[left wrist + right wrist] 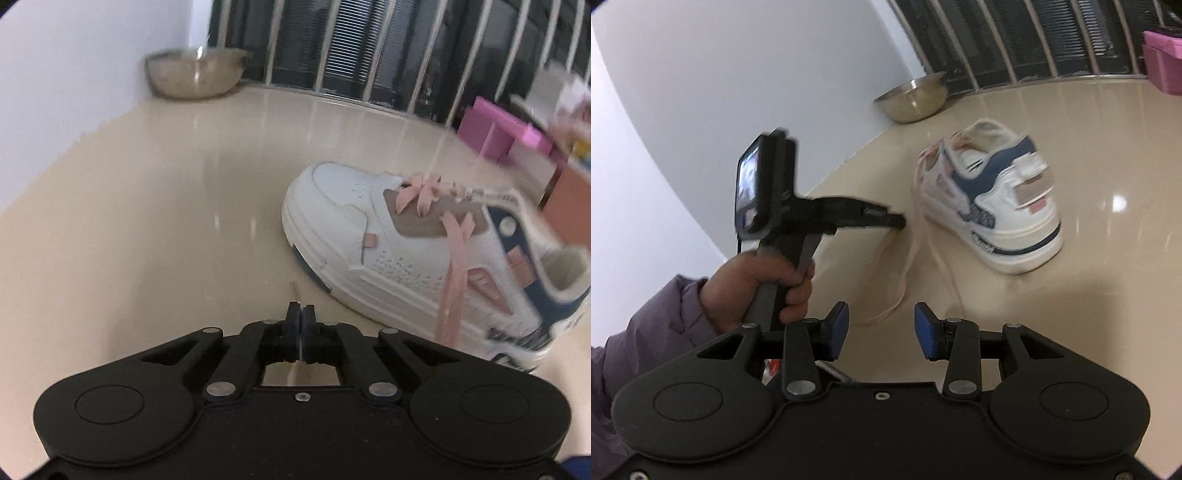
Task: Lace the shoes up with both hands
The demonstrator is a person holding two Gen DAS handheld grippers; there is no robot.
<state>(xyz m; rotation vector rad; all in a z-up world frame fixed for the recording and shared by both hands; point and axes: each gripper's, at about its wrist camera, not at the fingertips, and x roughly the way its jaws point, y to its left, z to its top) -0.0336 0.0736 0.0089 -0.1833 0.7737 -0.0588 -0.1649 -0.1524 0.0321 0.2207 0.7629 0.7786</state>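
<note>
Both hand-held grippers: black linkage bodies, silver pivot screws; right hand-held gripper (881, 326) has blue pads (839, 328). Purple padded sleeve (646, 325).

1. The white sneaker (399, 251) with navy heel trim is sitting upright on the glossy beige floor
2. Its pink lace (452, 280) is hanging down the side, trailing loose across the floor

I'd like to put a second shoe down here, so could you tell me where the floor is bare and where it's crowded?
The widest bare floor lies between the metal bowl by the wall and the toe of the sneaker. Another patch lies behind its heel. It is crowded beside the sneaker, where the loose pink lace trails past the left gripper.
</note>
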